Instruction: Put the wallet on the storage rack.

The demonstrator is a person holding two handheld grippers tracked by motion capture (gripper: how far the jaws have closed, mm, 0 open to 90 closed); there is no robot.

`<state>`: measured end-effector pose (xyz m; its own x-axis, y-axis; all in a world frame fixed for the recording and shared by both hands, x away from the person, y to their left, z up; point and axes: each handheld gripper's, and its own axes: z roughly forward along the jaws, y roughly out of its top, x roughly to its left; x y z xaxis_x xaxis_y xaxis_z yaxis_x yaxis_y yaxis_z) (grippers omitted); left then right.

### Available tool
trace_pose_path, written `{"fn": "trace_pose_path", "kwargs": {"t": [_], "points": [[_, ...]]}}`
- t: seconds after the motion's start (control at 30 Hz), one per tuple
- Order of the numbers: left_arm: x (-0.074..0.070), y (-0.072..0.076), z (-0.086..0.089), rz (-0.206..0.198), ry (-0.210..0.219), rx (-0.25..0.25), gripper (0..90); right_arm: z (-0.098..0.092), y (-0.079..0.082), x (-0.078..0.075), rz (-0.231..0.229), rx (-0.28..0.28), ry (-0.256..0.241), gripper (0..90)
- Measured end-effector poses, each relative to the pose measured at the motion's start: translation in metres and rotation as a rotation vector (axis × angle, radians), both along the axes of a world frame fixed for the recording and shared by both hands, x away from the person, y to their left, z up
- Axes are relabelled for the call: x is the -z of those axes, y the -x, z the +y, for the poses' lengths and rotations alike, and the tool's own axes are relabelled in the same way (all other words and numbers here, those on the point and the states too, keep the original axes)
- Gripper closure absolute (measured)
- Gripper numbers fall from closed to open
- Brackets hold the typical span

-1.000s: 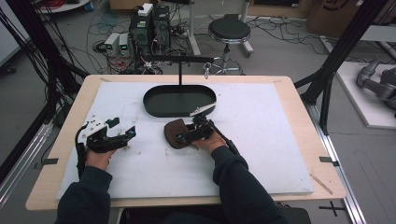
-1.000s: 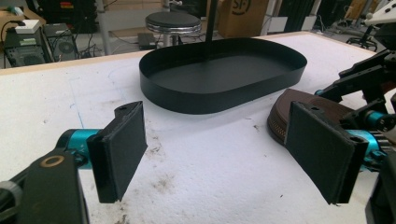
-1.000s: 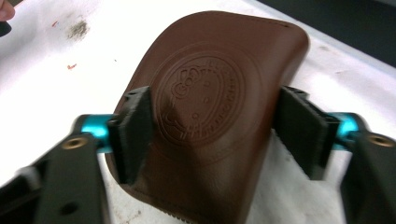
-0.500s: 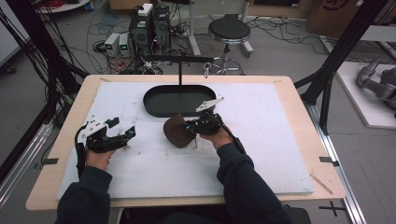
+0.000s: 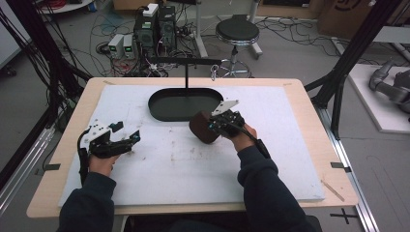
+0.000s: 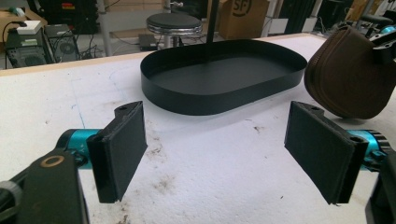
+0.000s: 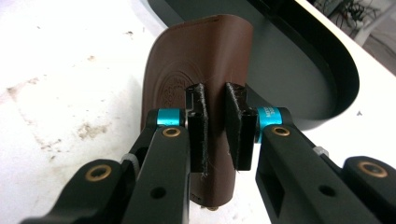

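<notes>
The brown leather pouch [image 5: 203,129] is held near the middle of the desk [image 5: 300,104], just in front of the black oval tray [image 5: 167,106], pinched edge-on between the pads of the right tool [image 5: 220,124]. In the right gripper view its embossed round stamp faces left of the jaws. The desk carries a white mat [image 5: 193,169] with scattered dark smudges. A thin post [image 5: 187,77] rises from the tray. The left tool [image 5: 126,140] rests at the mat's left side, its jaws spread wide and empty.
</notes>
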<state>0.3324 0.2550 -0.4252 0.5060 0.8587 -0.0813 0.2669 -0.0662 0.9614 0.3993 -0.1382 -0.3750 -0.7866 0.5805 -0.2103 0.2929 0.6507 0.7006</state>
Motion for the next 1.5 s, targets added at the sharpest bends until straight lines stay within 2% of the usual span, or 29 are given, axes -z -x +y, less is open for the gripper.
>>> {"fn": "trace_pose_path", "kwargs": {"t": [0.1,0.2,0.33,0.37,0.43,0.5,0.6,0.8,1.1,1.2,1.23,1.3,1.43,1.5], "points": [[0.000,0.000,0.000,-0.001,-0.001,0.000,20.7,0.005,0.004,0.000,0.000,-0.029,-0.023,79.2],[0.000,0.000,0.000,-0.001,-0.002,0.003,20.7,0.009,0.007,0.000,0.011,-0.086,-0.060,77.5],[0.000,0.000,0.000,-0.003,0.003,0.002,20.7,0.014,0.009,0.001,0.015,-0.123,-0.081,74.8],[0.000,0.000,0.000,-0.003,0.003,0.002,20.7,0.014,0.009,0.003,0.055,-0.135,-0.115,74.1],[0.000,0.000,0.000,0.000,0.004,0.002,20.7,0.014,0.008,0.005,0.076,-0.151,-0.148,73.5],[0.000,0.000,0.000,0.000,0.003,0.003,20.7,0.014,0.008,0.005,0.059,-0.148,-0.144,72.1],[0.000,0.000,0.000,0.000,0.002,0.003,20.7,0.013,0.006,0.005,0.056,-0.135,-0.160,64.9],[0.000,0.000,0.000,0.002,0.001,0.000,20.7,0.015,0.002,0.007,0.078,-0.137,-0.205,59.1],[0.000,0.000,0.000,-0.001,0.002,0.002,20.7,0.010,0.002,0.006,0.072,-0.117,-0.243,54.8],[0.000,0.000,0.000,-0.001,0.004,0.001,20.7,0.009,0.001,0.005,0.064,-0.110,-0.253,47.4],[0.000,0.000,0.000,0.000,0.003,0.001,20.7,0.009,0.001,0.005,0.064,-0.110,-0.253,47.4],[0.000,0.000,0.001,0.000,0.002,0.000,20.7,0.007,0.003,0.006,0.057,-0.099,-0.272,37.4],[0.000,0.000,0.000,-0.001,0.003,0.000,20.7,0.008,0.003,0.010,0.074,-0.104,-0.262,31.2],[0.000,0.000,0.000,-0.001,0.003,0.001,20.7,0.013,0.002,0.019,0.092,-0.093,-0.211,30.8]]}}
